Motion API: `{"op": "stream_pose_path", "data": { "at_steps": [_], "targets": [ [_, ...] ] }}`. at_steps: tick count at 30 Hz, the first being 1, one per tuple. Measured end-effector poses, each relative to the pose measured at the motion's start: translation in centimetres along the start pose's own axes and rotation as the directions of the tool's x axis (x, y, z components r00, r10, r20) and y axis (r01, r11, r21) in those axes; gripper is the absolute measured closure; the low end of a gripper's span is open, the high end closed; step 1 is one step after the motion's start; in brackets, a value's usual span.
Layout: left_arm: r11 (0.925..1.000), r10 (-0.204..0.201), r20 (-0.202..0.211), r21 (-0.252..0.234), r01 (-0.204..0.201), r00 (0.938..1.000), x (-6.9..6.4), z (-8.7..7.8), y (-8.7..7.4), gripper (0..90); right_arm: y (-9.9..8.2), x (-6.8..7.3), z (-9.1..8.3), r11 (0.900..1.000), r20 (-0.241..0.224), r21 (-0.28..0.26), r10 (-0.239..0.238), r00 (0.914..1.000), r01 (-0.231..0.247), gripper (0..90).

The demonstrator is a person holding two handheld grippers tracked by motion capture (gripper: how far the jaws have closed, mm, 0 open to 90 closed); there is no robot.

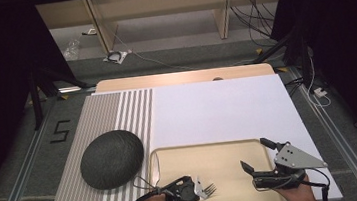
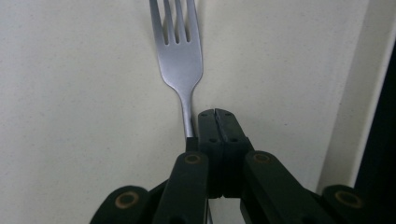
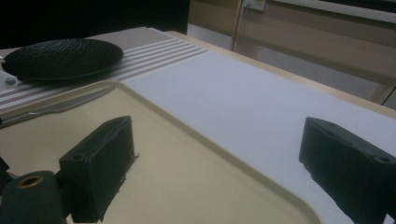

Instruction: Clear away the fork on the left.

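A steel fork (image 2: 180, 51) lies over the beige tray (image 1: 223, 158), tines pointing away from my left gripper (image 1: 196, 191). That gripper's jaws are shut against each other (image 2: 215, 114). The fork's handle runs beside and under the left jaw, and I cannot tell whether it is pinched there. In the high view the fork (image 1: 208, 190) pokes out from the gripper tip near the tray's front edge. My right gripper (image 1: 253, 153) hovers open over the tray's right part, with nothing between its jaws (image 3: 224, 154). A knife (image 1: 156, 168) rests along the tray's left rim.
A dark round plate (image 1: 111, 159) sits on the striped mat (image 1: 112, 112) left of the tray, also seen as the plate (image 3: 63, 58) beyond the knife (image 3: 56, 107). A white mat (image 1: 218, 111) covers the table behind the tray (image 3: 187, 186).
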State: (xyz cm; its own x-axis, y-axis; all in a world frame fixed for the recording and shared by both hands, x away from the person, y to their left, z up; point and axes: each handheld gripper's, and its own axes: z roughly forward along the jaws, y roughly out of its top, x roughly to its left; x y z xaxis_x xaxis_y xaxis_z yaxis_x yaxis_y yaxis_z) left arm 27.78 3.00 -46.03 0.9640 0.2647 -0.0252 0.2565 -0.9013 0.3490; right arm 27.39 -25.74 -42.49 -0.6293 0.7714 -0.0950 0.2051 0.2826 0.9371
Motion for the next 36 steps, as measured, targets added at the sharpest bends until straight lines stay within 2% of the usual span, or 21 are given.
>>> {"op": "stream_pose_path", "data": {
  "at_steps": [7, 16, 36],
  "targets": [
    [0.9989, -0.041, -0.030, -0.024, 0.040, 0.9987, 0.8, -0.1, -0.4, 89.1, 0.0, 0.0, 0.0, 1.0000, -0.001, -0.001, 0.001, 1.0000, -0.001, 11.3],
    [0.9966, -0.072, -0.050, -0.042, 0.070, 0.9961, 1.8, -0.2, -1.0, 89.1, 0.0, 0.1, 0.0, 1.0000, -0.001, -0.001, 0.001, 1.0000, -0.001, 11.3],
    [0.9917, -0.116, -0.078, -0.064, 0.111, 0.9901, 3.4, -0.6, -2.2, 89.1, 0.0, 0.1, 0.0, 1.0000, -0.001, -0.001, 0.001, 1.0000, -0.001, 11.3]
  ]
}}
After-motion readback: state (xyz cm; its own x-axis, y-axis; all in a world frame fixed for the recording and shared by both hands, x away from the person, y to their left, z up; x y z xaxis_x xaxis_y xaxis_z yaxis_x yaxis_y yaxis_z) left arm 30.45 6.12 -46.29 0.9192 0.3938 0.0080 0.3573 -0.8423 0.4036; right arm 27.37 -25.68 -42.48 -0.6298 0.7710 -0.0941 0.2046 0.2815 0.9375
